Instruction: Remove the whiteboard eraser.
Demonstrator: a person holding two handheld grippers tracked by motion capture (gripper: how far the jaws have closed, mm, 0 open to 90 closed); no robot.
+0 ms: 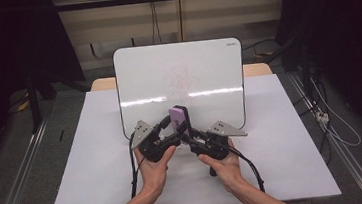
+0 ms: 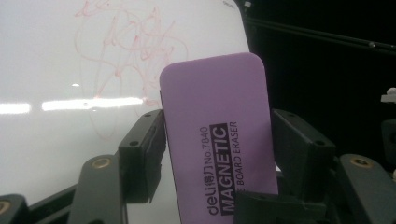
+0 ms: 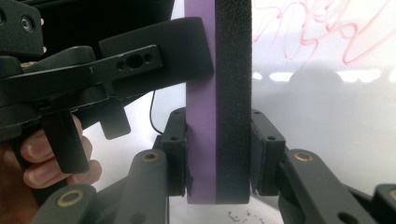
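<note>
Gripping the purple eraser point(image 1: 179, 116) together, both grippers are holding it upright just before the whiteboard point(image 1: 141, 75); left gripper point(image 1: 167, 129) is clamping its edges, right gripper point(image 1: 186, 134) its faces; a handover seems underway; next, one releasing, then wiping the red scribble point(image 2: 126, 42).

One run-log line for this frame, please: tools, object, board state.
left tool: shut on magnetic board eraser | right tool: shut on same eraser, across purple back and black felt | whiteboard: upright, red scribble unerased
</note>
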